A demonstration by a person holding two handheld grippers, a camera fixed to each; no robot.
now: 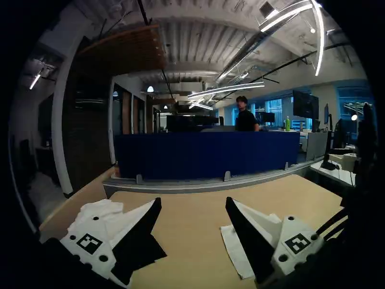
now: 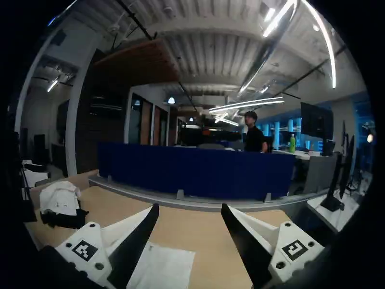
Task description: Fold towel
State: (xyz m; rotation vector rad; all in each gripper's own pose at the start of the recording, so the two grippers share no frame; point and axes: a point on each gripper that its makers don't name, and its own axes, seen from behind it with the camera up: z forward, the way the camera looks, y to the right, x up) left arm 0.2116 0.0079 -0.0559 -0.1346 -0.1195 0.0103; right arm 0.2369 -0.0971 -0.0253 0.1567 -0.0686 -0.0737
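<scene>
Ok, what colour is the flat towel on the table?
Plain white. The towel shows best in the right gripper view.

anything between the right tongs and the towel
Nothing visible. The towel lies flat on the table just under the open right tongs; a crumpled cloth sits apart, off to the side.

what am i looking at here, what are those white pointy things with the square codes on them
Those are the two fingers of a handheld gripper; a person holds one in each hand. Each picture comes from a camera riding on a gripper, looking along its fingers. The left gripper and the right gripper are both open and hold nothing. On the wooden table lies a flat white towel, with a crumpled white cloth off to the side. Behind is a blue divider.
</scene>
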